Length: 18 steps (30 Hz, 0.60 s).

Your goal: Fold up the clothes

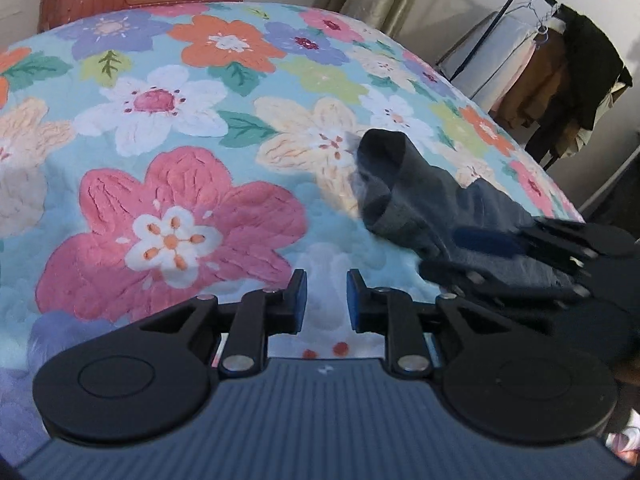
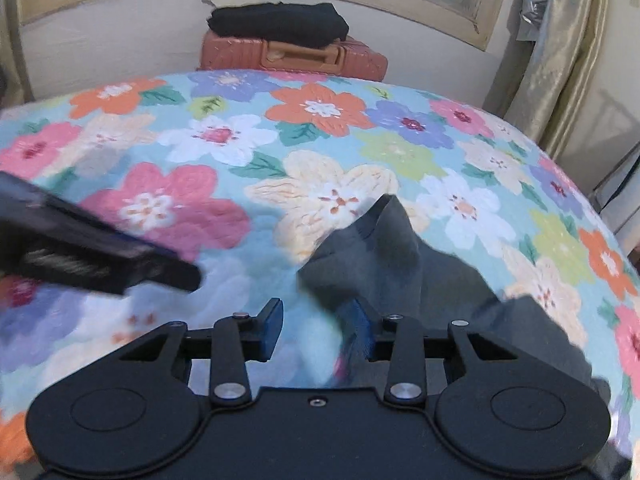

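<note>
A dark grey garment [image 1: 404, 196] lies crumpled on the flowered bedspread [image 1: 192, 184], to the right of my left gripper. My left gripper [image 1: 327, 300] is open and empty, low over the bedspread. My right gripper shows in the left wrist view [image 1: 460, 252] as blurred black fingers lying on the garment. In the right wrist view the garment [image 2: 384, 256] lies just ahead and to the right, and my right gripper [image 2: 316, 328] is open, its right finger [image 2: 358, 326] touching the cloth. My left gripper's fingers [image 2: 160, 268] show blurred at the left.
A pink suitcase [image 2: 296, 58] with a black folded pile [image 2: 278, 24] on top stands behind the bed. A clothes rack with hanging garments [image 1: 560, 76] stands to the right. Curtains [image 2: 560, 56] hang by the window.
</note>
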### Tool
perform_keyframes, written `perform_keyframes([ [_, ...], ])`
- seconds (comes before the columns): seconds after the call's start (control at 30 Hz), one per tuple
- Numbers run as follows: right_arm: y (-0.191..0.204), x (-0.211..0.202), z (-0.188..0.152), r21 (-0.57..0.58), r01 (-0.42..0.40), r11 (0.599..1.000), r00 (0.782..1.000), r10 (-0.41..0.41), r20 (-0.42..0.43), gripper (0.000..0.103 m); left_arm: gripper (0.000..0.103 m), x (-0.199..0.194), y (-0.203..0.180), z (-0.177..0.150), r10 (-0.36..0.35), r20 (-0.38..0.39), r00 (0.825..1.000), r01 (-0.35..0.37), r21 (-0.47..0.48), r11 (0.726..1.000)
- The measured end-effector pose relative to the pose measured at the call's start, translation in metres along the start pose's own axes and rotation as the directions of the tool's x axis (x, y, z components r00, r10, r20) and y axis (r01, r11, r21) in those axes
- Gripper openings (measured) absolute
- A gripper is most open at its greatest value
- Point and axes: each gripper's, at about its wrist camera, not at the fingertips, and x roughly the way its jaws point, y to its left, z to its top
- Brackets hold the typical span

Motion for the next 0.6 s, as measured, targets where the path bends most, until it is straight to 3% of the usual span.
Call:
perform_keyframes([
  [0.1,-0.003,0.025,0.008,0.001,0.038,0.999,0.999,-0.038,-0.028,0.042,0.02,0.002,0.002,0.004,-0.004,0.013,1.0,0.004,0.034,0.999],
  [0.13,-0.006,0.034,0.009,0.015,0.043,0.999,0.998,-0.042,-0.043,0.033,0.02,0.002,0.003,0.005,-0.006,0.016,1.0,0.005,0.04,0.999],
  [0.17,-0.011,0.04,0.009,0.051,0.029,0.998,0.999,-0.027,-0.048,0.013,0.02,0.004,0.004,0.005,-0.008,0.017,1.0,0.007,0.038,0.999],
  [0.2,-0.017,0.039,0.008,0.105,-0.009,0.994,1.0,0.011,-0.018,0.004,0.02,0.004,0.008,0.006,-0.01,0.019,1.0,0.009,0.025,1.0],
  [0.23,-0.023,0.037,0.006,0.158,-0.051,0.986,0.999,0.049,0.016,0.004,0.02,0.004,0.011,0.006,-0.012,0.021,1.0,0.012,0.011,1.0],
  [0.3,-0.029,0.022,0.002,0.213,-0.2,0.956,0.976,0.175,0.131,0.004,0.02,0.003,0.019,0.008,-0.019,0.03,0.999,0.019,-0.018,1.0],
  [0.43,-0.02,0.021,-0.005,0.206,-0.251,0.946,0.967,0.235,0.097,0.008,0.02,0.003,0.031,0.011,-0.022,0.048,0.999,0.025,-0.054,0.998],
  [0.5,-0.023,0.023,-0.011,0.26,-0.337,0.905,0.941,0.33,0.071,0.02,0.024,0.008,0.032,0.009,-0.013,0.028,1.0,0.015,-0.059,0.998],
  [0.6,-0.033,0.007,-0.029,0.365,-0.431,0.825,0.902,0.404,0.15,0.022,0.028,0.011,0.026,0.003,0.0,0.011,1.0,0.001,-0.032,0.999],
])
